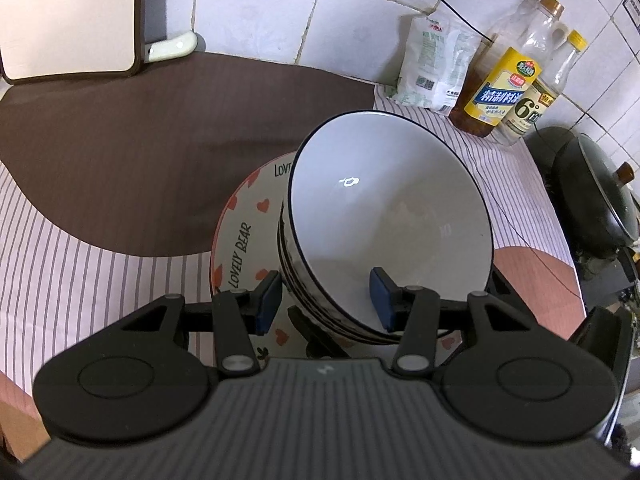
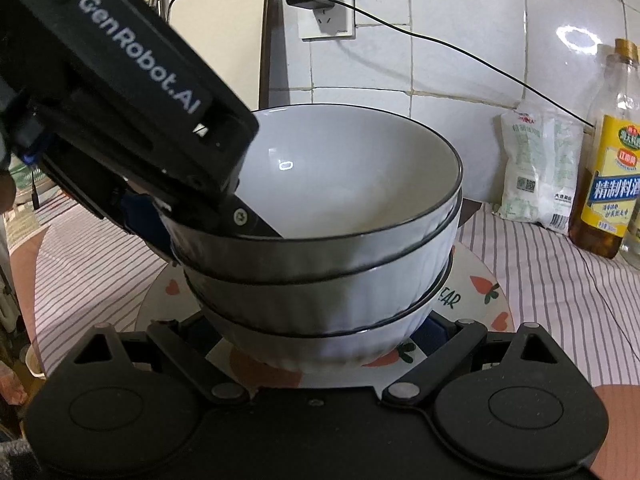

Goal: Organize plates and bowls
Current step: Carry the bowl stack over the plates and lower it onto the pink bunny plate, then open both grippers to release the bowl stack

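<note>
A stack of three white bowls point(image 2: 320, 264) with dark rims stands nested on a heart-patterned plate point(image 2: 484, 300), which rests on the striped tablecloth point(image 2: 100, 256) of a kitchen counter. The bowls open upward and the stack's long axis runs vertically; in the right wrist view the top bowl sits slightly askew in the one beneath. The left gripper point(image 1: 326, 298) straddles the near wall of the top bowl, one blue pad point(image 1: 267, 300) outside it and the other inside; the jaws stand partly apart, and the pads look to be against the wall, though contact cannot be confirmed. The right gripper point(image 2: 320, 340) sits low at the foot of the stack, its fingers reaching to either side of the bottom bowl; its tips are hidden behind the bowls, so its state cannot be told. Judged risks: a one-sided grip on a smooth glazed wall may slip, letting the top bowl tilt or drop back onto the stack; a lift could drag the lower bowls if they stick; a sideways push could slide the stack across the plate. Beyond stand a white bag point(image 1: 434, 68), oil bottles point(image 1: 508, 80) against the tiled wall point(image 1: 256, 4), a dark pan point(image 1: 596, 196) to the right, and a brown mat point(image 1: 140, 128).
</note>
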{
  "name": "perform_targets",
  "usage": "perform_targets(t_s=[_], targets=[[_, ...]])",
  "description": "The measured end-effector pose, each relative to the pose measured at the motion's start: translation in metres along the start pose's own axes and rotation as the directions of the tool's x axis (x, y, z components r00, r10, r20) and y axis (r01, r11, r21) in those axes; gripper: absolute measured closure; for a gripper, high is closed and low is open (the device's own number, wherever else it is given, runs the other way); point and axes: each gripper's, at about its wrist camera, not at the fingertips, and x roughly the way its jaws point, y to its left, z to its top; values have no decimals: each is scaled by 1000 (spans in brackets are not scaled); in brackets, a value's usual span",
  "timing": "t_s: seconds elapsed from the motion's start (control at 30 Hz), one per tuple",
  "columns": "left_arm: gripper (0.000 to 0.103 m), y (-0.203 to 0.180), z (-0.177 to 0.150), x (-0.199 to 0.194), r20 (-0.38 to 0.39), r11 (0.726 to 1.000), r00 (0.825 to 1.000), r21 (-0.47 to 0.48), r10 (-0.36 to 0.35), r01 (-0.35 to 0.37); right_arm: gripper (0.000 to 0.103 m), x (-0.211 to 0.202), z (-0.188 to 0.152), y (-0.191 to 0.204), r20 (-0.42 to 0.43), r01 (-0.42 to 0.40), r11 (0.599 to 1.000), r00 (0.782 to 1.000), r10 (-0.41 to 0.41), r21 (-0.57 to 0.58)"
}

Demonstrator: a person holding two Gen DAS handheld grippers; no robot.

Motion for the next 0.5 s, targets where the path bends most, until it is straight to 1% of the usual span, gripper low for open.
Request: perform_targets(t_s=[0.1, 0.2, 0.27, 0.33, 0.43, 0.5], targets=[[55, 2, 0, 1, 0, 1000, 1000, -22, -12, 12, 6, 0, 3, -1, -27, 5, 1000, 1000, -4, 8], [55, 2, 0, 1, 5, 999, 1000, -42, -6, 7, 5, -5, 5, 1, -76, 46, 999, 996, -47, -14], [53, 2, -1, -1, 16, 999, 1000, -53, 12, -11, 5, -14, 5, -1, -108, 75, 997, 991, -74, 7], [52, 0, -3, -8, 35, 998, 999, -55, 28, -26, 5, -31, 2, -2, -96, 86, 996, 992, -82, 31], [47, -6, -5, -23, 62, 1000, 998, -17, 25, -24, 5, -55, 1, 1, -70, 106, 993, 992, -102, 49], [43, -12, -8, -36, 100, 999, 995, 23, 29, -32, 4, -66, 3, 3, -88, 126, 990, 989, -119, 68]])
